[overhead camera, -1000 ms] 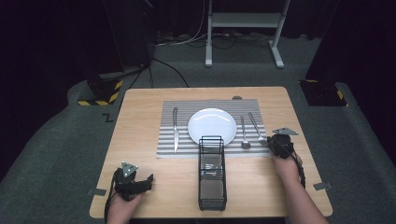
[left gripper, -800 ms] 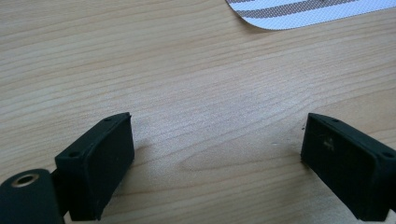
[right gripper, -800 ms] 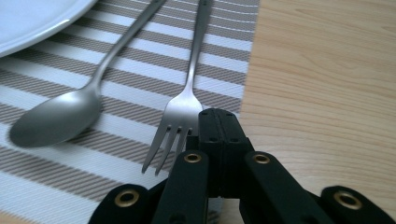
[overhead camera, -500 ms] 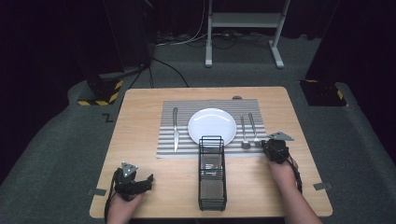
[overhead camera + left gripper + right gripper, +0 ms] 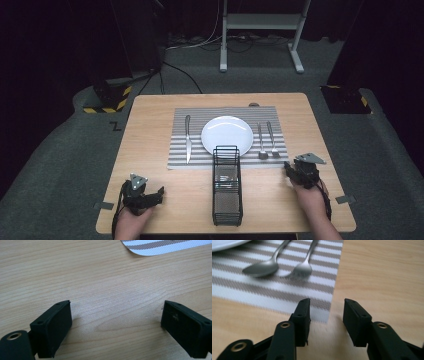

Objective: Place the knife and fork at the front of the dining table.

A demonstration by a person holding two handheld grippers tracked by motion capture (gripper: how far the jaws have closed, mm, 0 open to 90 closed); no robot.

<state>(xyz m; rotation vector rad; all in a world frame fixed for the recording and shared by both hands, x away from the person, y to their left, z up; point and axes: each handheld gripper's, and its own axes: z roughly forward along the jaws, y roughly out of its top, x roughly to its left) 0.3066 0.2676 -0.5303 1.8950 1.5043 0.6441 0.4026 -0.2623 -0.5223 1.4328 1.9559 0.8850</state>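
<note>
Wood table (image 5: 150, 125) w/ a striped mat (image 5: 177, 160) on it. On the mat: a white plate (image 5: 226, 134) in the middle, a knife (image 5: 188, 138) on its left, a spoon (image 5: 261, 141) & fork (image 5: 272, 139) side by side on its right. A black wire basket (image 5: 227, 185) stands in front of the plate, its far end on the mat edge, w/ something shiny inside, too small to tell.

Right gripper (image 5: 326, 312) sits at the mat's near right corner, just short of the fork and spoon. Its jaws have just been opening; they stand partly apart w/ nothing between them, only mat corner & table under them.

Left gripper (image 5: 116, 315) is near the table's front left, well apart from the mat. Jaws wide, nothing in them, bare wood below.
</note>
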